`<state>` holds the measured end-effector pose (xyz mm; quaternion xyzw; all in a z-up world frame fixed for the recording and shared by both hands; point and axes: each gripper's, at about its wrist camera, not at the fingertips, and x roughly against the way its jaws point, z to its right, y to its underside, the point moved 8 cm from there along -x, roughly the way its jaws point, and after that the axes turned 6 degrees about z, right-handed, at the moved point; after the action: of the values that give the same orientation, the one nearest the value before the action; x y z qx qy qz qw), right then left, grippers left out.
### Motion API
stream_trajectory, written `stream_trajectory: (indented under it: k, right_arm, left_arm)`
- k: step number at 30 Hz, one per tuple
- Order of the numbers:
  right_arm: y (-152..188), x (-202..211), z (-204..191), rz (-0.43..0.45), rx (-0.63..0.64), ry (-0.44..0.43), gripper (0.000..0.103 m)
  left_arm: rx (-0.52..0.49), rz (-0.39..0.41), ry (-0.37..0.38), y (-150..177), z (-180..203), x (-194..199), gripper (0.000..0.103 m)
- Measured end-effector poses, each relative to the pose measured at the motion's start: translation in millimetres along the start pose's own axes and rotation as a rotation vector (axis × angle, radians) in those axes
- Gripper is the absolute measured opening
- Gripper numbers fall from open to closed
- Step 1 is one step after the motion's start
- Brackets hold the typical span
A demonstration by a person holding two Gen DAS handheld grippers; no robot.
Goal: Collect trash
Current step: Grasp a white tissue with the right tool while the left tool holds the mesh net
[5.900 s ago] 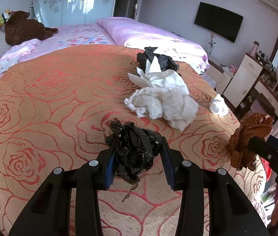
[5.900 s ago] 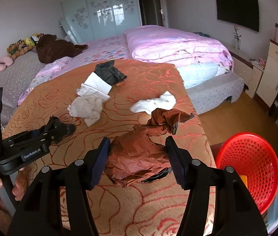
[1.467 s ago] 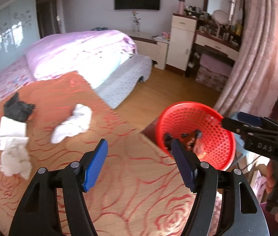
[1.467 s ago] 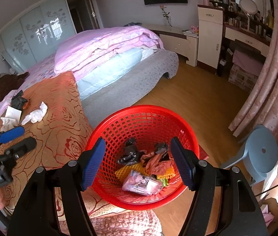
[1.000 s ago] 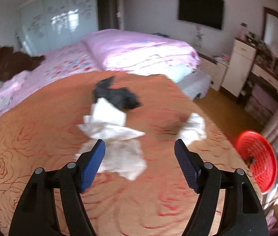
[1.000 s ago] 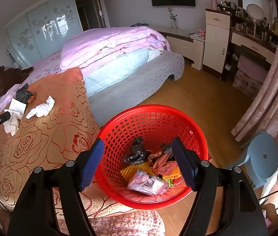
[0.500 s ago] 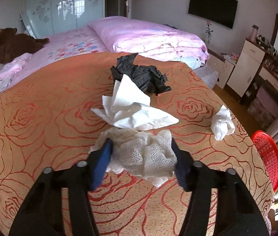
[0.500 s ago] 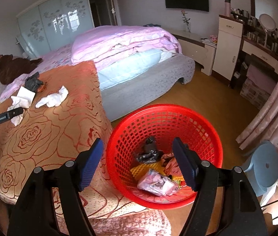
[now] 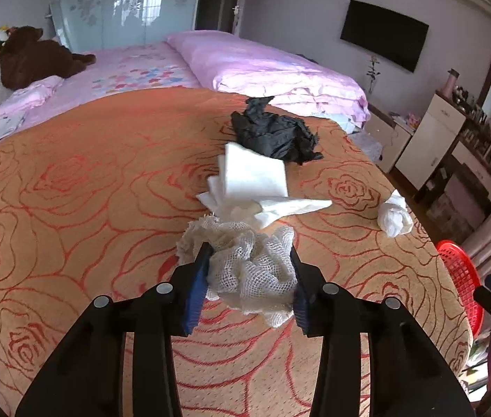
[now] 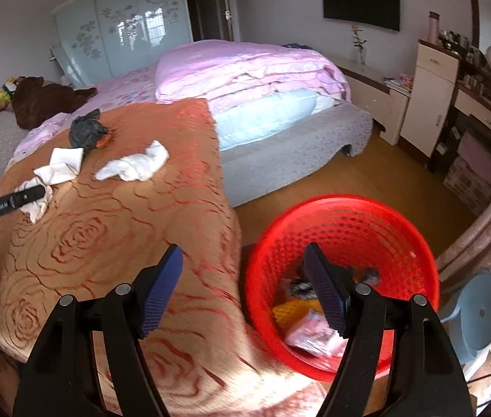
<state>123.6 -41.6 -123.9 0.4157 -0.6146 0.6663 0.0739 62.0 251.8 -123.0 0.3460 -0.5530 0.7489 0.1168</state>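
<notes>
We note that the right edge of the left wrist view cuts off the red perforated plastic basket (image 9: pixel 461 278), so only part of its rim shows there; in the right wrist view its contents are blurred and partly covered by the right gripper (image 10: pixel 243 290), and we can make out only a yellow patch and a pinkish wrapper. The underside of the crumpled white mesh gauze wad (image 9: pixel 250 264) is hidden where it lies on the orange rose-patterned bedspread (image 9: pixel 71 208).

The left gripper (image 9: pixel 249 285) has just been closing its jaws, and both blue pads now press the sides of the gauze wad, which bulges between them. The wad's long axis runs roughly across the view, from one pad to the other. The right gripper stands about half open with nothing between its pads (it hovers over the bedspread edge and the basket).

Just beyond the wad lies a folded white paper tissue (image 9: pixel 252 177), then a crumpled black plastic bag (image 9: pixel 273 132); a balled white tissue (image 9: pixel 393 213) sits well apart, near the bed's edge
</notes>
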Motion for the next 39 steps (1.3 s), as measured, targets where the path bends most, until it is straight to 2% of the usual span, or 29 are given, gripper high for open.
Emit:
stream_trajectory:
  k: [10,16,19,24,29,34,39]
  right_arm:
    - [-43,-43,-59,0.025,0.018,-0.062,0.070]
    - [-63,-72,-96,0.018,0.071,-0.097,0.070]
    - [-68,-85,-107,0.017,0.093,-0.088,0.070]
    - [-71,-107,-110,-0.033,0.077,-0.078,0.070]
    - [-65,-115,-109,-0.078,0.090,-0.069,0.057]
    - [-63,-116,-112,-0.085,0.103,-0.076,0.045]
    - [-59,-112,-111,-0.086,0.101,-0.079,0.041]
  left_arm:
    - [0.022,0.008,0.004,3,-3,4,0.039]
    - [0.025,0.010,0.011,5,-5,6,0.039]
    - [0.025,0.011,0.010,5,-5,6,0.039]
    - [0.025,0.010,0.012,5,-4,6,0.039]
    - [0.025,0.007,0.014,5,-3,9,0.039]
    - [0.024,0.008,0.011,4,-4,9,0.039]
    - [0.024,0.007,0.011,4,-3,10,0.039]
